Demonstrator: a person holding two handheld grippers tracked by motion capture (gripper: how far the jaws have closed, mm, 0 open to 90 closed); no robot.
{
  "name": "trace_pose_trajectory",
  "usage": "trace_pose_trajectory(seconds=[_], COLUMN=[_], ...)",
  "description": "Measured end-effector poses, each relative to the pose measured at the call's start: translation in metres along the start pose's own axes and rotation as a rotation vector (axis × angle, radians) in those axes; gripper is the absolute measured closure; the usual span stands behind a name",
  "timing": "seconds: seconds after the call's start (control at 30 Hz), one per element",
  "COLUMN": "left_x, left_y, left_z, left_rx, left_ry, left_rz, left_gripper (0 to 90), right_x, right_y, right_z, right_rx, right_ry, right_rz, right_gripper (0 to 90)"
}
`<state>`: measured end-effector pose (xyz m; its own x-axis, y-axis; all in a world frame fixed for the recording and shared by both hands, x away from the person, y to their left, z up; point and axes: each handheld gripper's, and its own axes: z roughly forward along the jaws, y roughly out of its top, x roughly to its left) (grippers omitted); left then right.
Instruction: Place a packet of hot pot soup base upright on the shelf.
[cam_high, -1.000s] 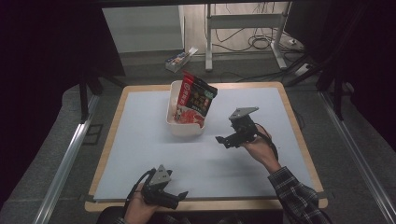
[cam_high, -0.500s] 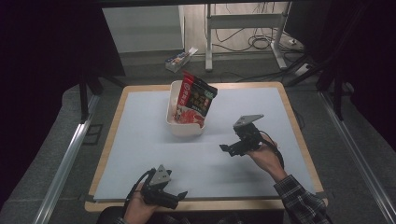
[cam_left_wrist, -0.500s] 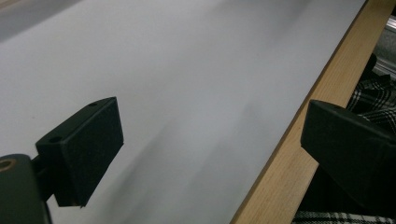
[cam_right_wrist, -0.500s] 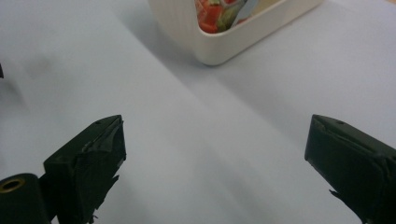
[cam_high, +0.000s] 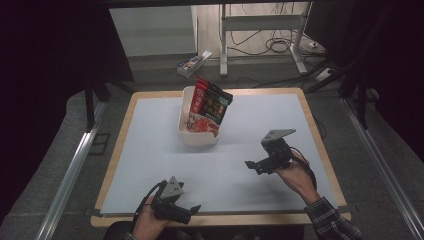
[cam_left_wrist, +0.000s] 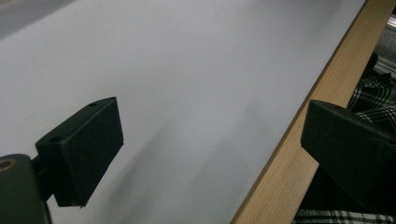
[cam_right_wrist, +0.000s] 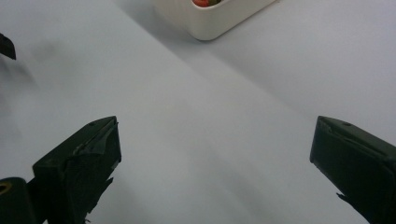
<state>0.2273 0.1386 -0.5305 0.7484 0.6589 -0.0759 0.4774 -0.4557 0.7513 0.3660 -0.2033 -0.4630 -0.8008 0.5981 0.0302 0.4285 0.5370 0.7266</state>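
A red snack bag (cam_high: 211, 106) stands tilted in a white bin (cam_high: 199, 138) on the far middle of the white sheet. My right gripper (cam_high: 254, 166) hovers to the right of and nearer than the bin, its jaws open and empty, pointing left. In the right gripper view, my right gripper (cam_right_wrist: 215, 140) looks across bare sheet to the white bin (cam_right_wrist: 219, 21) at the top. My left gripper (cam_high: 191, 212) rests at the near edge, open and empty. In the left gripper view, its jaws (cam_left_wrist: 212, 126) straddle the wooden table edge (cam_left_wrist: 285, 163).
The white sheet (cam_high: 150, 150) covers most of the wooden table (cam_high: 320, 135). A plaid sleeve (cam_left_wrist: 373, 88) lies beyond the near edge. Metal rails (cam_high: 70, 165) run along both sides of the table. A small box (cam_high: 192, 62) and cables lie on the floor behind.
My right gripper has drawn back from beside the bin toward the person and to the right, still open. The left gripper has stayed put.
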Motion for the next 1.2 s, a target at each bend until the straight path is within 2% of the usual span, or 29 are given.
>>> trace_pose_trajectory(seconds=[0.2,0.33,1.2], left_x=[0.001,0.000,0.000], left_y=[0.000,-0.001,-0.001], left_z=[0.000,0.001,0.003], left_rx=[-0.005,0.002,0.005], left_ry=[0.003,0.006,0.019], left_rz=[-0.003,0.010,0.033], left_gripper=[5.5,5.4,4.7], right_x=[0.003,0.003,0.000], right_y=[-0.009,-0.017,-0.066], right_z=[-0.009,-0.012,-0.039], right_rx=[-0.015,-0.014,0.004], right_ry=[-0.027,-0.048,-0.133], right_rz=[-0.031,-0.046,0.004], right_gripper=[1.7,1.7,1.8])
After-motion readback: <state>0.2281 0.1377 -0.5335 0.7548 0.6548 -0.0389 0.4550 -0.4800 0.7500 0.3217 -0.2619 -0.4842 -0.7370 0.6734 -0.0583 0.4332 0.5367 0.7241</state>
